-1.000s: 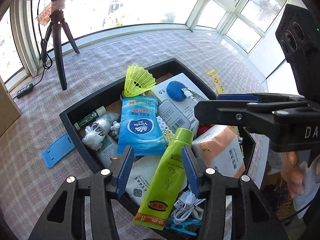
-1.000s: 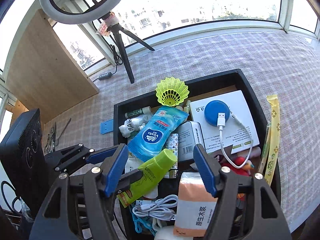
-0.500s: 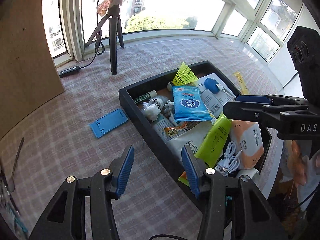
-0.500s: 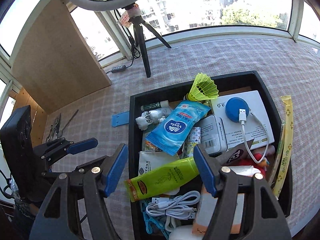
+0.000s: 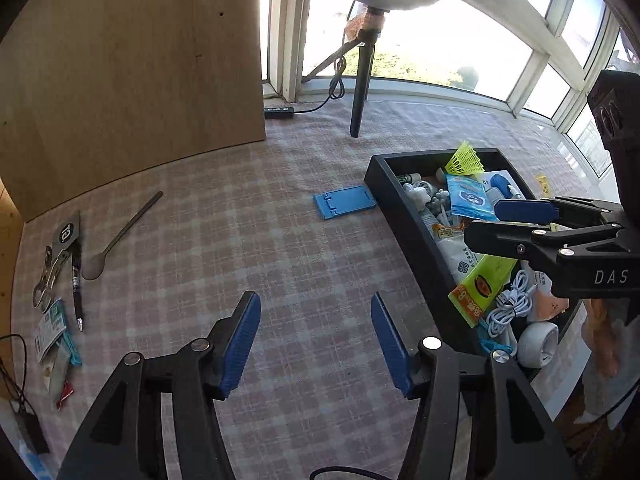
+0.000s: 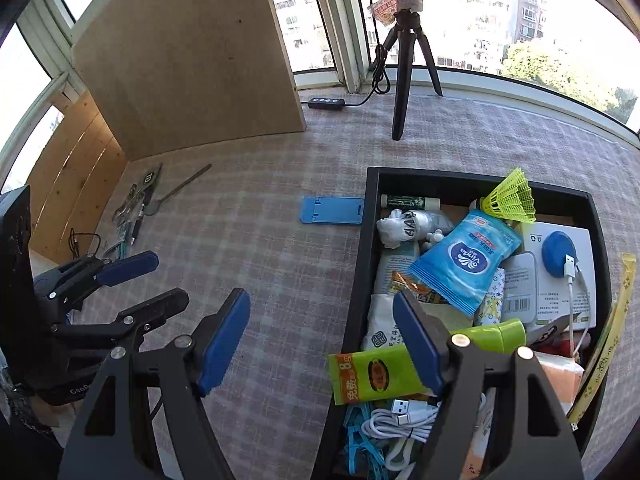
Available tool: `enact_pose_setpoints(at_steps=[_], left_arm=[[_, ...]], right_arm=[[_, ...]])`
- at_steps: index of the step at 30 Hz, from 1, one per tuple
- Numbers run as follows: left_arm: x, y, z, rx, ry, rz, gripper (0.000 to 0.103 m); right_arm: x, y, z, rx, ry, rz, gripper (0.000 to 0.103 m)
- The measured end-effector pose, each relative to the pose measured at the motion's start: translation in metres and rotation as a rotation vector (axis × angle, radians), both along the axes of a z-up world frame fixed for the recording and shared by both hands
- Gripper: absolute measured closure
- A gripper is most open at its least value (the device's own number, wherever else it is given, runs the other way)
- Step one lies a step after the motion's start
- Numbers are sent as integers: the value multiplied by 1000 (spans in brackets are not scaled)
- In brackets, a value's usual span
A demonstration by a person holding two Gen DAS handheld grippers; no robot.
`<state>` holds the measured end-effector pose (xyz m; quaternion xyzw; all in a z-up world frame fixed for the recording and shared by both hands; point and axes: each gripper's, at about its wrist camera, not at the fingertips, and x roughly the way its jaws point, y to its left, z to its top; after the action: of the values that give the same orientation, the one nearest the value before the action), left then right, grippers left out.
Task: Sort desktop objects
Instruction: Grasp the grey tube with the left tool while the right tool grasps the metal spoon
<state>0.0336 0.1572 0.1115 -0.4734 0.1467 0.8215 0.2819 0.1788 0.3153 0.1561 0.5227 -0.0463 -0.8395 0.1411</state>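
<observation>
Hovering both empty: left gripper (image 5: 316, 340) wide apart over bare surface (image 5: 256, 240), right gripper (image 6: 320, 336) apart at tray (image 6: 356, 304) edge.

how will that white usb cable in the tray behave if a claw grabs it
The white USB cable is probably floppy: it lies in loose coils, so loops may trail or unravel. It looks light. It rests against the blue clips, so it might snag them.
</observation>
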Motion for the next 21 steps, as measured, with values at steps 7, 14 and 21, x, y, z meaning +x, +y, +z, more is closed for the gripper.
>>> enact_pose_setpoints(at_steps=[7,14,21], left_arm=[[-9,-91,-19,-18,-41,165,48],[-32,-196,-32,-51,-35,293,48],[-70,-253,-45,-188,-51,228,52]], right_arm=[[13,-46,20,-2,148,64,30],[4,-76,3,41,97,49,30],[-28,-143,-18,76,3,294,31]])
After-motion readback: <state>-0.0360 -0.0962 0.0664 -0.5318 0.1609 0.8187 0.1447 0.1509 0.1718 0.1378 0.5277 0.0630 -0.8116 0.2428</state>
